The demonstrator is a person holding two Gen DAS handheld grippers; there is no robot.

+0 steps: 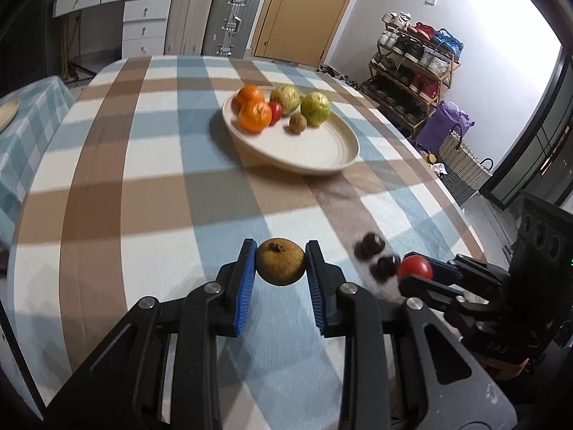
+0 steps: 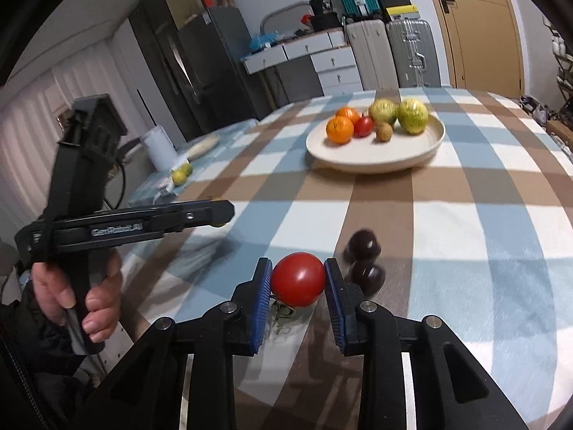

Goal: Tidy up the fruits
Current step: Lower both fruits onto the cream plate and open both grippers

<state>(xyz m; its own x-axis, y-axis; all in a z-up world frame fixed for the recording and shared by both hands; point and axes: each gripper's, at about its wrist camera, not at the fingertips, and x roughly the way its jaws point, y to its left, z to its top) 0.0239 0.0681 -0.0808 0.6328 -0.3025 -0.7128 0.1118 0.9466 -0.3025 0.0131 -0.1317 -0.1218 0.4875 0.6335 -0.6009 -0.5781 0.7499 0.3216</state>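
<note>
Since the plate (image 1: pixel 343 150) sits out toward the middle of the checked worktop (image 1: pixel 143 186), there's loads of bare cloth between it and the near side, and more off to the left before the cloth drops over the edge. On the plate: two oranges (image 1: pixel 255 116), a red one, two green fruits (image 1: pixel 315 108) and a little brown one, all bunched on its far half, so the near half is free.

The left hand-held gripper (image 1: pixel 280 267) is clamped on a brown round fruit (image 1: pixel 280 265), blue pads pressing both sides. The right hand-held gripper (image 2: pixel 298 279) is squeezed onto a red tomato (image 2: pixel 298 278), low over the cloth. Two dark fruits (image 2: pixel 365 261) lie on the cloth just right of that tomato, very close to the right pad. A hand (image 2: pixel 80 294) grips the left tool's handle.
</note>
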